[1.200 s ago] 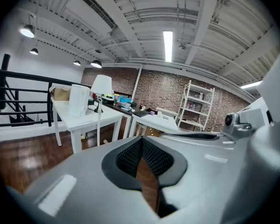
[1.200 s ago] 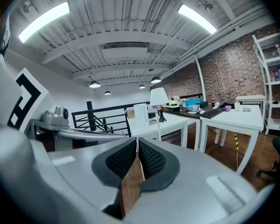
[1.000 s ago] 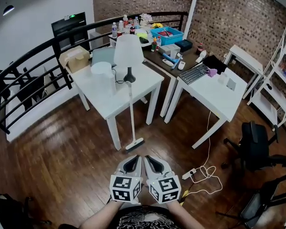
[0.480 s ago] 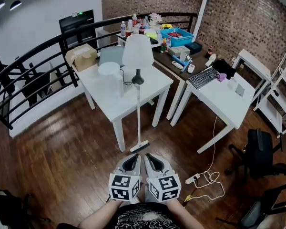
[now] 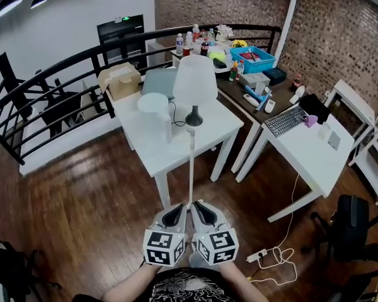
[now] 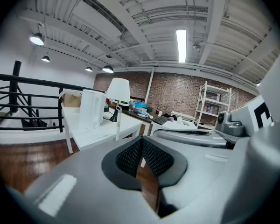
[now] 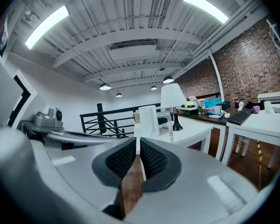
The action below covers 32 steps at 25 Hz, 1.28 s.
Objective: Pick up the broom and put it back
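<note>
Wood floor [image 5: 82,200]: dark boards, spreads under everything; black railing [image 5: 50,87] along its far left edge.
White table [image 5: 223,126]: stands ahead, carries a white jug [image 5: 154,113] and a lamp [image 5: 194,83].
Left gripper [image 5: 178,211]: low in the head view, pads pressed together at the tips, nothing between them, only floor showing through the slit below.
Broom [image 5: 191,165]: stands upright on the floor, thin white handle leaning against the near edge of the table, top just below the lamp base; brush end hidden behind the two grippers.
Long axis: vertical, runs straight up from between the two sets of tips in the head view.
Right gripper [image 5: 200,210]: just beside the left one, pads closed on each other, empty as well.
Direction to the task's thing: dead ahead and slightly beyond both sets of tips, apart from them, no contact.
Nearer hand: neither clearly; handle sits on the midline between the two.
Coming move, as judged: needs one pair of pads opened first, then brought level around the upright handle.
Desk [image 5: 309,150]: off to the right, holds a keyboard [image 5: 286,119], well apart from the broom.
</note>
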Motion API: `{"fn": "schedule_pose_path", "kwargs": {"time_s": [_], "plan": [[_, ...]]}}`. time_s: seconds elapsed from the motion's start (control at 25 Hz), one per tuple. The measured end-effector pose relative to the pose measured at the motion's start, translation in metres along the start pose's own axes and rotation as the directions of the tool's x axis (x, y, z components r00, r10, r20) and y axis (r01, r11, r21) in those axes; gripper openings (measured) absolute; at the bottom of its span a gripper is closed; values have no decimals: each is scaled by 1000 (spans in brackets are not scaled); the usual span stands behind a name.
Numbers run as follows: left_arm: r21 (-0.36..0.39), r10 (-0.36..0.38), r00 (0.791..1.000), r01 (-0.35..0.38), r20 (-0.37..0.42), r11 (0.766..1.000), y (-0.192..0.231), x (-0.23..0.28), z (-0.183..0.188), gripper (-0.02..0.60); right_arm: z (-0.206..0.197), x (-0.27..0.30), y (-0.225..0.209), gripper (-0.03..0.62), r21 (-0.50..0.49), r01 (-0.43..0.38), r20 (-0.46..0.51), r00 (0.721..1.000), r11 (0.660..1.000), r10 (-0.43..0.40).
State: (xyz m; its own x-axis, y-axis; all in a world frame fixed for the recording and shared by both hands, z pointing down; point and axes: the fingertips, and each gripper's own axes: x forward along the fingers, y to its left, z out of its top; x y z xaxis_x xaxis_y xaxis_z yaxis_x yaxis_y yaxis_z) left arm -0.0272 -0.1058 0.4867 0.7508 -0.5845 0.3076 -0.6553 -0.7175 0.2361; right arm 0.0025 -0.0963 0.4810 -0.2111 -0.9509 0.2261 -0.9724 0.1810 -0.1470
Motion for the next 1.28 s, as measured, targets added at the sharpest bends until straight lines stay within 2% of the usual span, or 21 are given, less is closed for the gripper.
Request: {"fn": "schedule_pose_path", "kwargs": {"time_s": [0.32,0.56,0.76,0.88,1.28], "plan": [[-24,73,997,-73,11,997,21,74,28,4,14,60,-56,31,-5,-90,-21,996,996,90],[-53,128,992,-128,9,990,31,115,34,4,18,94,-94,42,-18,-130,-38,991,991,130],[-67,174,985,-174,6,983,38,136,36,5,12,116,-114,65,-18,-178,-63,982,984,176],[-69,192,981,-192,4,979,40,148,37,5,7,130,-126,117,-1,-203,-76,976,979,202],[-86,258,966,-258,-13,962,61,158,33,3,-5,174,-143,150,-2,-242,-114,964,970,240]]}}
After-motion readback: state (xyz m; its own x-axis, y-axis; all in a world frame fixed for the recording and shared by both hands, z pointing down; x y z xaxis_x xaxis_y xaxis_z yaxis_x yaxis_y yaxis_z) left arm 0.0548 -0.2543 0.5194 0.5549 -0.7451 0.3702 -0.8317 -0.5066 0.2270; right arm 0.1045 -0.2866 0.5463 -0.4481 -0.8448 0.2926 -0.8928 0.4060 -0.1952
